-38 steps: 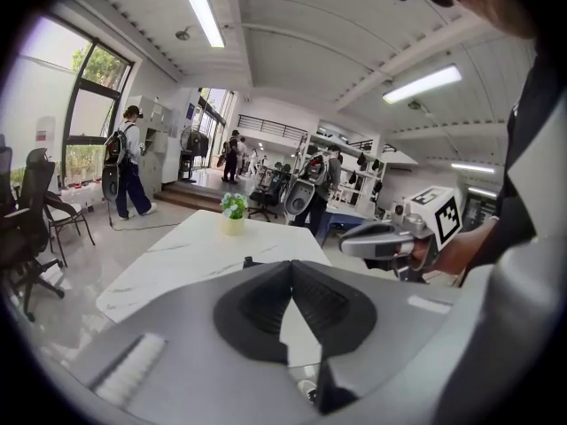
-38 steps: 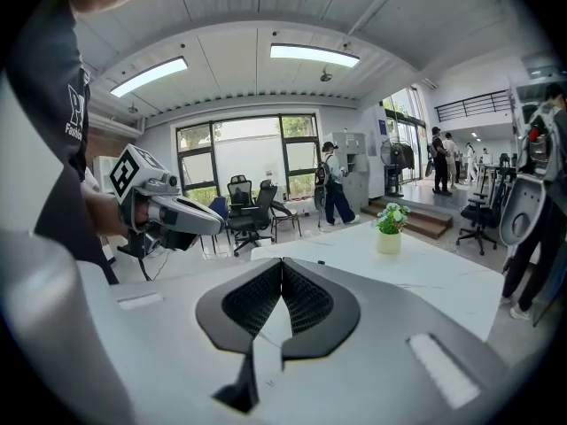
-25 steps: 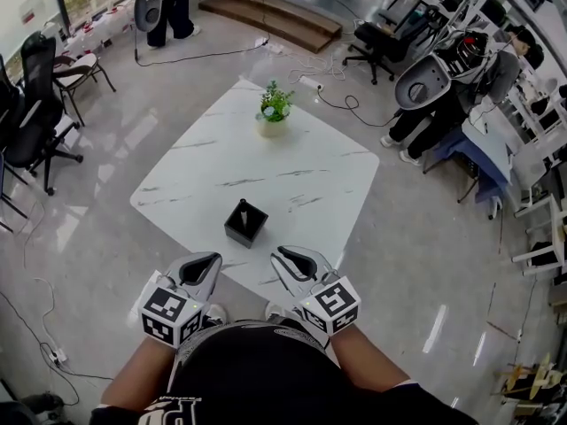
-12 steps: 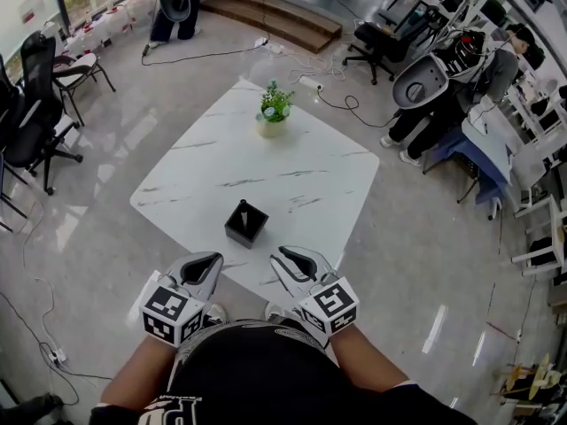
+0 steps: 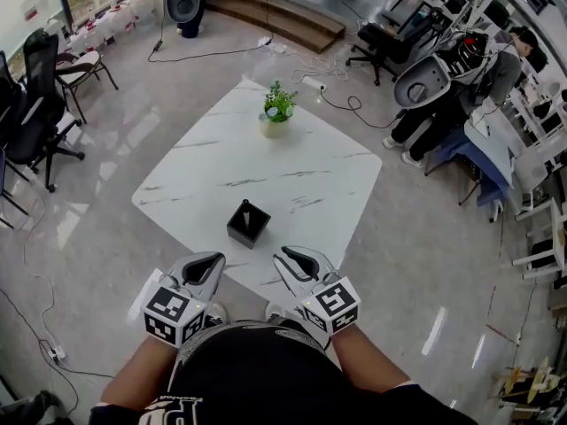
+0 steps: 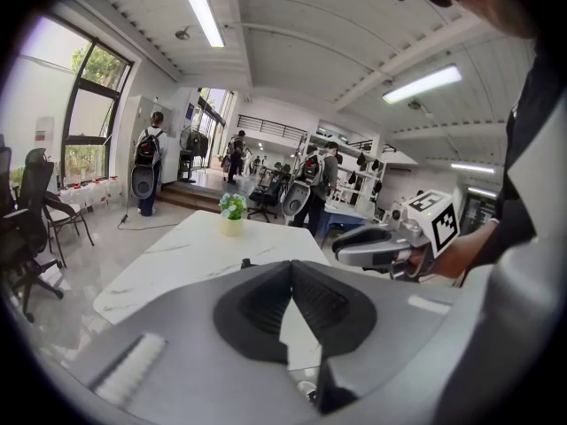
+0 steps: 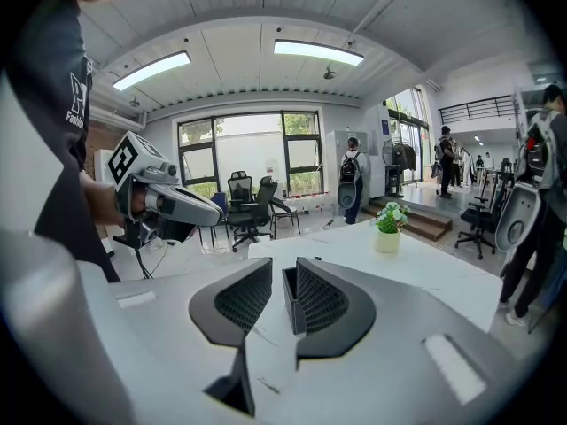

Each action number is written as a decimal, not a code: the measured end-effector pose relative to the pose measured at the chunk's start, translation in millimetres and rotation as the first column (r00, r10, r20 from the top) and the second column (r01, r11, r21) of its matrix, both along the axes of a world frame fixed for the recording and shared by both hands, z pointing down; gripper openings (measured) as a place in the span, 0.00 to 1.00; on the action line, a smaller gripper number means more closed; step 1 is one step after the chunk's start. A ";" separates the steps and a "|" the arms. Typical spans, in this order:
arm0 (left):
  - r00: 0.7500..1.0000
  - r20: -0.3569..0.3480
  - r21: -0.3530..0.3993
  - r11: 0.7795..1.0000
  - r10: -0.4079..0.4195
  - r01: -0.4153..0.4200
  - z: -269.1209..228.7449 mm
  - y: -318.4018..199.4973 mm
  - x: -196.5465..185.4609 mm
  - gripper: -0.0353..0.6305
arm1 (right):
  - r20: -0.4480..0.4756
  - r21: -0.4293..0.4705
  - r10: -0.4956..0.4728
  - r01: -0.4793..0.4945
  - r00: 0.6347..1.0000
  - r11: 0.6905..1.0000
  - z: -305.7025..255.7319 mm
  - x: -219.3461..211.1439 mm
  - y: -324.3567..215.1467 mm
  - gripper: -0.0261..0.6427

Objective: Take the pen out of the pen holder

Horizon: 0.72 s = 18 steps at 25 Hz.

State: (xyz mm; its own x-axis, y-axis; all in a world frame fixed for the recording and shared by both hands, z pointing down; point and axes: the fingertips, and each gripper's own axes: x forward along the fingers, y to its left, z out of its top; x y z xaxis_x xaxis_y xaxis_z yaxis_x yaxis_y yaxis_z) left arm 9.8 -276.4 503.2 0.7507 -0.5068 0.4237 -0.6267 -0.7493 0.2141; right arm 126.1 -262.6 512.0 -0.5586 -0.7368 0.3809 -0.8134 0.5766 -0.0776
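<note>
Your L claw (image 6: 289, 266) is shut at the tips, empty; R claw (image 7: 276, 282) is a crack open, empty. Both sit clear of holder (image 5: 249, 229) w/ pen (image 5: 245, 208).

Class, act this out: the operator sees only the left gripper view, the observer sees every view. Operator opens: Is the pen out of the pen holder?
Observer: No. The pen stands upright in the pen holder on the table.
Operator: Is the right claw on it?
Observer: No. The right claw is short of it, jaws slightly apart, gripping nothing.
Operator: Where is mine?
Observer: The left claw is at the table's near edge, also short of the holder.
</note>
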 end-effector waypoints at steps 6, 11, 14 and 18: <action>1.000 0.011 -0.004 1.000 0.003 -0.003 1.6 3.4 -1.2 0.14 | -0.018 -0.017 -0.003 0.003 1.000 1.000 8.9 3.3 -12.6 0.14; 1.000 0.019 -0.005 1.000 0.000 0.000 2.1 5.5 -4.1 0.14 | -0.047 -0.038 -0.015 0.013 0.999 0.999 22.4 -0.5 -35.9 0.14; 1.000 0.016 -0.004 1.000 -0.010 0.010 3.6 6.6 -5.9 0.14 | -0.069 -0.051 -0.021 0.017 0.997 0.999 32.0 -5.0 -53.6 0.14; 0.999 0.014 -0.010 1.000 -0.029 0.029 5.6 9.5 -9.0 0.14 | -0.082 -0.077 -0.030 0.024 0.996 0.997 43.6 -12.1 -73.7 0.14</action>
State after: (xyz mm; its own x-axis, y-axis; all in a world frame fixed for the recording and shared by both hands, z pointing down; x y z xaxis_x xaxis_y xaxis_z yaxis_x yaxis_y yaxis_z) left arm 0.8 -266.9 508.9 0.7296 -0.5238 0.4397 -0.6512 -0.7284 0.2128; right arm 113.9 -336.3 555.6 -0.5421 -0.6894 0.4804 -0.8031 0.5933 -0.0549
